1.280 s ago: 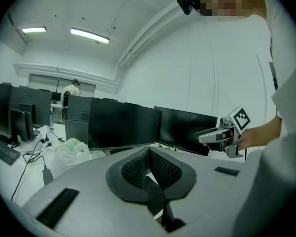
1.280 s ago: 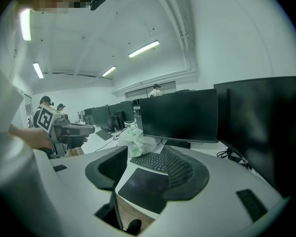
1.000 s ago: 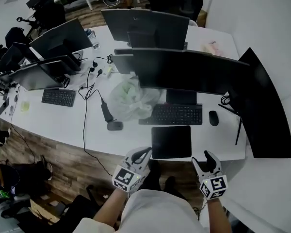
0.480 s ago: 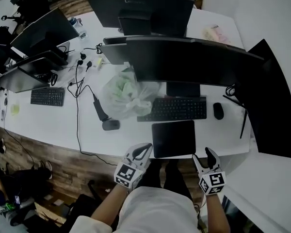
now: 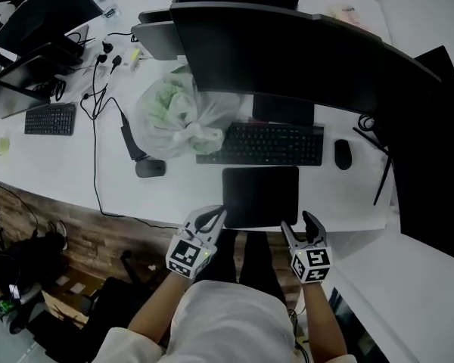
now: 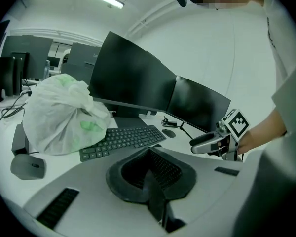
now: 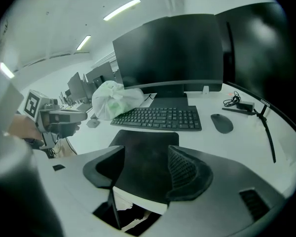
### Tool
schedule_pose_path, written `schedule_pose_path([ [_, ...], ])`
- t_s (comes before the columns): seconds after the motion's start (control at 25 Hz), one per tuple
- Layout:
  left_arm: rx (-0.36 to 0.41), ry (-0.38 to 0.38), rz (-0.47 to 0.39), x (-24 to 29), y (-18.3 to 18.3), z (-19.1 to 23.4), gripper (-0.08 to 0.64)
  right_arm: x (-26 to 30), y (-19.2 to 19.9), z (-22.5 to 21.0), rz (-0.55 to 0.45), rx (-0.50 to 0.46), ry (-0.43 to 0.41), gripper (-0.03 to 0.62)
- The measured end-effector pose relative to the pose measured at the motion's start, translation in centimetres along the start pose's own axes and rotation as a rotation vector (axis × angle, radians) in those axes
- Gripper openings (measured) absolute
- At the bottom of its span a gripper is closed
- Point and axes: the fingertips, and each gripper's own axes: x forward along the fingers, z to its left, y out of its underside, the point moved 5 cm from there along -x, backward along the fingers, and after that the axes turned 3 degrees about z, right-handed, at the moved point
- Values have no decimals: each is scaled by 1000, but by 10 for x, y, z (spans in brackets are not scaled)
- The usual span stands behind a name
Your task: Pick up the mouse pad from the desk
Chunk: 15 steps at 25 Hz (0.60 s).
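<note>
Mouse pad (image 5: pixel 260 196) lies flat at the table's (image 5: pixel 60 176) near edge, longer side along it. My right hand-held gripper (image 5: pixel 298 225) is at its near right corner, jaws just opening and empty. My left hand-held gripper (image 5: pixel 211 217), clenched on nothing, is at the near left corner.

Head view: looking steeply down from well above the white surface (image 5: pixel 68 180).
Left gripper view: riding low at its near edge, facing forward and right.
Right gripper view: looking closely over the flat black rectangular mouse pad (image 7: pixel 144 149), facing forward.
All three are sharing the black keyboard (image 5: pixel 261 144) and the tied translucent plastic bag (image 5: pixel 174 116).
</note>
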Motion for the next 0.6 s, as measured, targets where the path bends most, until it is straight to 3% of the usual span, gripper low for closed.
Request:
schedule_pose_path([
  [0.6,-32,4,72,48,57,-7,17,67,75,-37,188,26,20,311],
])
